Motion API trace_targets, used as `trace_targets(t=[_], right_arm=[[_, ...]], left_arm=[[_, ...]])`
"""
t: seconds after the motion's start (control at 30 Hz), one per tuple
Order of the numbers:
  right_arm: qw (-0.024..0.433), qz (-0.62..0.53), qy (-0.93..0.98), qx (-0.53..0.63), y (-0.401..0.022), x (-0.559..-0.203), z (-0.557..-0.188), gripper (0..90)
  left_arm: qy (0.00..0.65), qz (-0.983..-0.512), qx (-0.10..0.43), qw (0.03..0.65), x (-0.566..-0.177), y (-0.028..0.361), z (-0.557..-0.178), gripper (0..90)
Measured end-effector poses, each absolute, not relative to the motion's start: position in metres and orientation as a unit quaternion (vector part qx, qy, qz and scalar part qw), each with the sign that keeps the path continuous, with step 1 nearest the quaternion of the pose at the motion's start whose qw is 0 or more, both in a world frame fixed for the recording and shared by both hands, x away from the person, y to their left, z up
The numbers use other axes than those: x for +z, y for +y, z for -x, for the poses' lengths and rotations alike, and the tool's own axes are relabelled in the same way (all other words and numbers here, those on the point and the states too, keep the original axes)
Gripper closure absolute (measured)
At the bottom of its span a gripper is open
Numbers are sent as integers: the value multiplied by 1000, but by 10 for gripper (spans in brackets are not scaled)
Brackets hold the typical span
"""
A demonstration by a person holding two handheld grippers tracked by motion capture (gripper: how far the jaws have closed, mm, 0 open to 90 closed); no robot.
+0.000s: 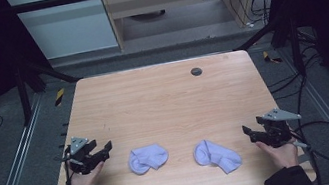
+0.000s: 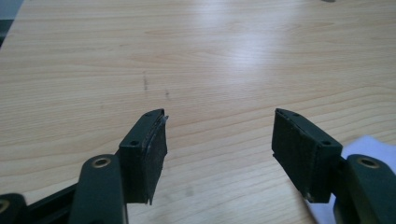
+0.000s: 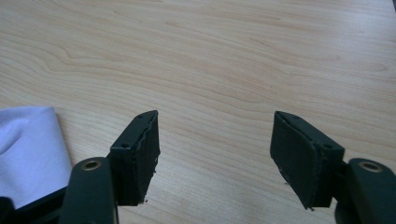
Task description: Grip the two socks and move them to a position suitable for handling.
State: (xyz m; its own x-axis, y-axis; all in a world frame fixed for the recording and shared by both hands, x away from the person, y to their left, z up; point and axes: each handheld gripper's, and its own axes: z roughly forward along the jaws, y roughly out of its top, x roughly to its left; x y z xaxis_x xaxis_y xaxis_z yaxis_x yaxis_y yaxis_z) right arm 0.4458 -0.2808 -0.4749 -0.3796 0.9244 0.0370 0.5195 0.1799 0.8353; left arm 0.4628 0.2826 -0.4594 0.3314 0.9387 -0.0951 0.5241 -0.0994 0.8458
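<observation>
While two pale lilac socks lie crumpled on the near half of the wooden table (image 1: 163,97), the left sock (image 1: 148,158) and the right sock (image 1: 217,156) sit close together but apart, between the two grippers. Just beside the left sock, the left gripper (image 1: 104,151) rests at the table's near left edge, its jaws spread wide with bare wood between them. Near the right sock, the right gripper (image 1: 249,131) lies at the near right edge, jaws likewise parted and gripping nothing.
</observation>
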Motion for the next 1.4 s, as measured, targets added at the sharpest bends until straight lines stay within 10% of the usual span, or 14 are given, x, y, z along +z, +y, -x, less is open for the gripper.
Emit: trace_targets(t=[1.4], right_arm=[[214, -445, 767, 410, -227, -452, -411, 464]], left_arm=[[415, -760, 217, 450, -442, 157, -434, 425]])
